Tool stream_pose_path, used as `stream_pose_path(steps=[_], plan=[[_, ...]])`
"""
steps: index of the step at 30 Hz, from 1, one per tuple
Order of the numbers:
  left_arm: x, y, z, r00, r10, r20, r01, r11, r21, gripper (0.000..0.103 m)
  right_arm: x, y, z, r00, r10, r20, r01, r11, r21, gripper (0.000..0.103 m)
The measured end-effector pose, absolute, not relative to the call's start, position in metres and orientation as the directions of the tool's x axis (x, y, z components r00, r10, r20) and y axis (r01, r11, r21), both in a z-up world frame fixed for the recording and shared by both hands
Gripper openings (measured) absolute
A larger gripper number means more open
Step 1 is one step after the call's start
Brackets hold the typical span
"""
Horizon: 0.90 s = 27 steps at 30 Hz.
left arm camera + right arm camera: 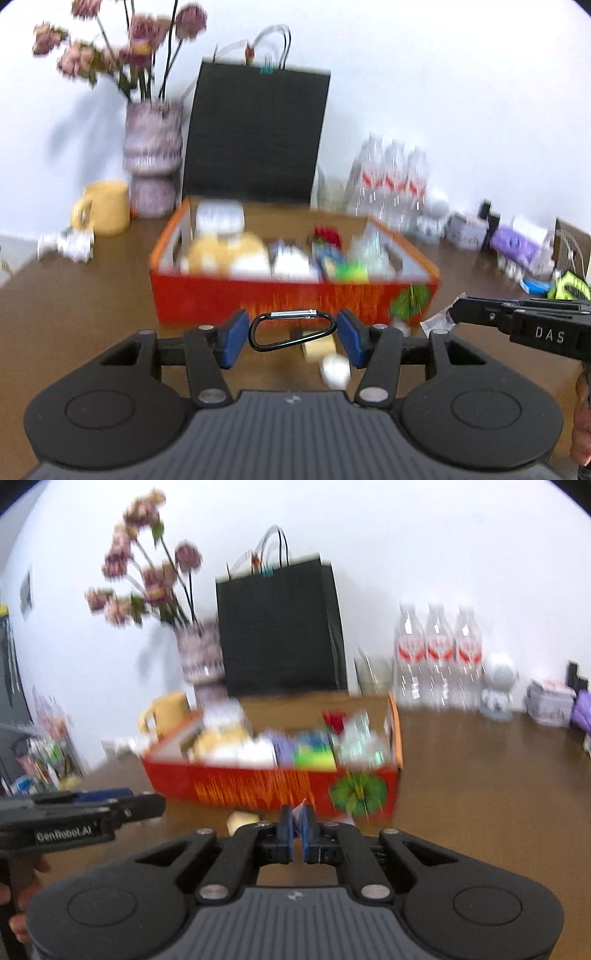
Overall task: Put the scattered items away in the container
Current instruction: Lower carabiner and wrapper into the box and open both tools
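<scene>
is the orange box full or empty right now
Nearly full. The orange box is open-topped, and blurred packets and small items fill it almost from end to end, reaching about its rim. What each item is cannot be told.

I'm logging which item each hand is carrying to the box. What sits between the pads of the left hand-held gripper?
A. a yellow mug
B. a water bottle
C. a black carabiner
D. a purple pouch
C: in the left wrist view the black carabiner spans the gap between the blue pads of the left hand-held gripper, in front of the red box.
</scene>
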<state>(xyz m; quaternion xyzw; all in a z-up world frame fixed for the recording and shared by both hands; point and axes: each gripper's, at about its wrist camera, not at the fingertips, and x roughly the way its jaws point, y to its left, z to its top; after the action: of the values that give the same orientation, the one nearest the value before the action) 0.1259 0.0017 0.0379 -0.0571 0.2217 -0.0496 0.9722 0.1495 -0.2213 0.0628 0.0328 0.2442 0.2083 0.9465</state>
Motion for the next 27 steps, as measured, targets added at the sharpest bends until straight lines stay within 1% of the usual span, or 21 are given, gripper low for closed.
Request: stream_pose_path(steps=[4,7,10,11,13,14,15,16,17,18,20,23,27], plan=[[0.164,0.01,0.059,0.922,-0.109,-0.371,0.062,0.989,-0.138,0.054,0.193,-0.206,0.087,0.822,0.414,-0.392,-0.371,0.91,0.185,0.004],[0.204,0.014,0.056,0.928,-0.097,-0.361,0.045,0.988,-0.151,0.054,0.23,-0.193,0.087,0.83,0.407,-0.383,-0.363,0.914,0.184,0.004],[0.242,0.018,0.041,0.914,-0.106,-0.391,0.036,0.983,-0.181,0.054,0.268,-0.178,0.073,0.819,0.389,-0.422,-0.353,0.921,0.164,0.004],[0.254,0.019,0.038,0.905,-0.117,-0.41,0.049,0.984,-0.171,0.054,0.279,-0.175,0.068,0.813,0.384,-0.437,-0.351,0.923,0.158,0.004],[0.27,0.021,0.036,0.899,-0.124,-0.419,0.067,0.987,-0.147,0.054,0.292,-0.17,0.058,0.801,0.368,-0.472,-0.346,0.928,0.135,0.006],[0.276,0.02,0.036,0.897,-0.124,-0.425,0.08,0.989,-0.121,0.057,0.299,-0.17,0.055,0.792,0.366,-0.489,-0.348,0.928,0.131,0.01],[0.279,0.019,0.036,0.896,-0.123,-0.427,0.089,0.991,-0.098,0.072,0.304,-0.169,0.052,0.785,0.358,-0.506,-0.343,0.931,0.126,0.032],[0.281,0.018,0.035,0.897,-0.112,-0.427,0.089,0.993,-0.074,0.084,0.308,-0.168,0.05,0.776,0.344,-0.529,-0.334,0.935,0.119,0.054],[0.281,0.017,0.035,0.905,-0.07,-0.42,0.055,0.997,-0.048,0.1,0.311,-0.167,0.049,0.776,0.313,-0.547,-0.311,0.945,0.1,0.083],[0.28,0.016,0.034,0.911,-0.026,-0.411,0.019,1.0,-0.02,0.103,0.313,-0.166,0.047,0.789,0.256,-0.559,-0.269,0.961,0.061,0.095],[0.282,0.015,0.033,0.911,0.007,-0.411,0.0,1.0,0.017,0.103,0.313,-0.168,0.048,0.797,0.234,-0.557,-0.256,0.966,0.04,0.096],[0.283,0.018,0.032,0.905,0.008,-0.424,-0.006,1.0,0.006,0.103,0.312,-0.171,0.049,0.787,0.253,-0.562,-0.261,0.963,0.068,0.096],[0.284,0.018,0.033,0.902,0.017,-0.431,-0.014,1.0,0.009,0.103,0.31,-0.168,0.05,0.788,0.255,-0.561,-0.274,0.96,0.052,0.099]])
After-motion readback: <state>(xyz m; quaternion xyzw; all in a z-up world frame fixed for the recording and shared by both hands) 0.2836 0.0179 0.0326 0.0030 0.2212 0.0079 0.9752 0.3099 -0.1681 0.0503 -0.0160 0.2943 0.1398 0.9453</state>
